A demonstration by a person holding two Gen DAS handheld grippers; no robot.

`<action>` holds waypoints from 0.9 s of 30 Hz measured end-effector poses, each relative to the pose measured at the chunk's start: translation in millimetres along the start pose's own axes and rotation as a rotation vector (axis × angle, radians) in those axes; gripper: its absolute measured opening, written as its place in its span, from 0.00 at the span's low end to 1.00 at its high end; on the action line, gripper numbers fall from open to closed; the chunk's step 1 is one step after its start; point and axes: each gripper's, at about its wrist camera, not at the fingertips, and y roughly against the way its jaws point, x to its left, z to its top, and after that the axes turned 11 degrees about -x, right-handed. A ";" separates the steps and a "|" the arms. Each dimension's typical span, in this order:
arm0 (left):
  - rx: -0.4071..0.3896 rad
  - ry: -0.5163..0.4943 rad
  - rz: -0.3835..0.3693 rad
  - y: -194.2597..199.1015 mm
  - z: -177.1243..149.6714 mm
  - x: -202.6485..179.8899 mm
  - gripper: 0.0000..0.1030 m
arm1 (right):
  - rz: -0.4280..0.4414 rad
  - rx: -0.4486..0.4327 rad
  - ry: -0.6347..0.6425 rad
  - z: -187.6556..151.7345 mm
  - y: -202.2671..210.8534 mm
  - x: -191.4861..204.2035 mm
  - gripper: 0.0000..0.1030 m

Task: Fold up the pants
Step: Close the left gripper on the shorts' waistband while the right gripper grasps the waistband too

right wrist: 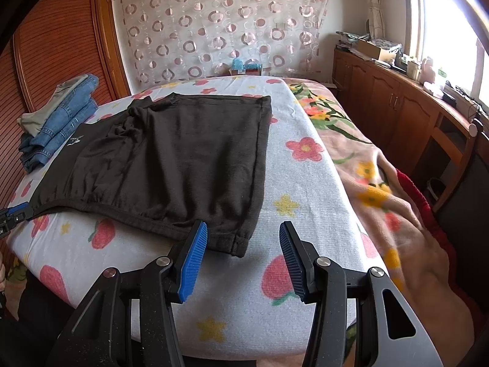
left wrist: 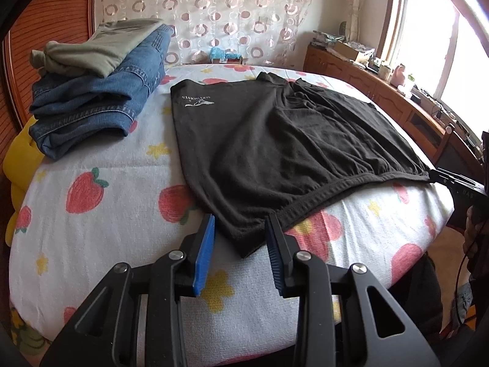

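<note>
Dark shorts-style pants (left wrist: 275,140) with a small white logo (left wrist: 198,101) lie flat on the strawberry-print bed cover (left wrist: 107,168), waistband toward me. My left gripper (left wrist: 240,218) stands open over the near left waistband corner; the cloth lies between its blue pads (left wrist: 203,253) and the gap stays wide. My right gripper (right wrist: 243,224) is open around the other waistband corner of the pants (right wrist: 183,159), with bare cover showing beside its right pad (right wrist: 293,260). Each gripper shows at the edge of the other view: the right gripper (left wrist: 443,177) and the left gripper (right wrist: 15,211).
A stack of folded blue jeans (left wrist: 91,101) topped by an olive garment (left wrist: 101,46) sits at the far left of the bed. A yellow pillow (left wrist: 18,159) lies at the left edge. A floral blanket (right wrist: 382,183) covers the right side, with wooden cabinets (right wrist: 397,107) under the window.
</note>
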 end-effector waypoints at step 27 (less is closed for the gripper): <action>-0.039 -0.020 -0.009 6.4 2.4 -3.2 0.06 | 0.066 -0.017 -0.003 6.5 -9.5 3.1 0.08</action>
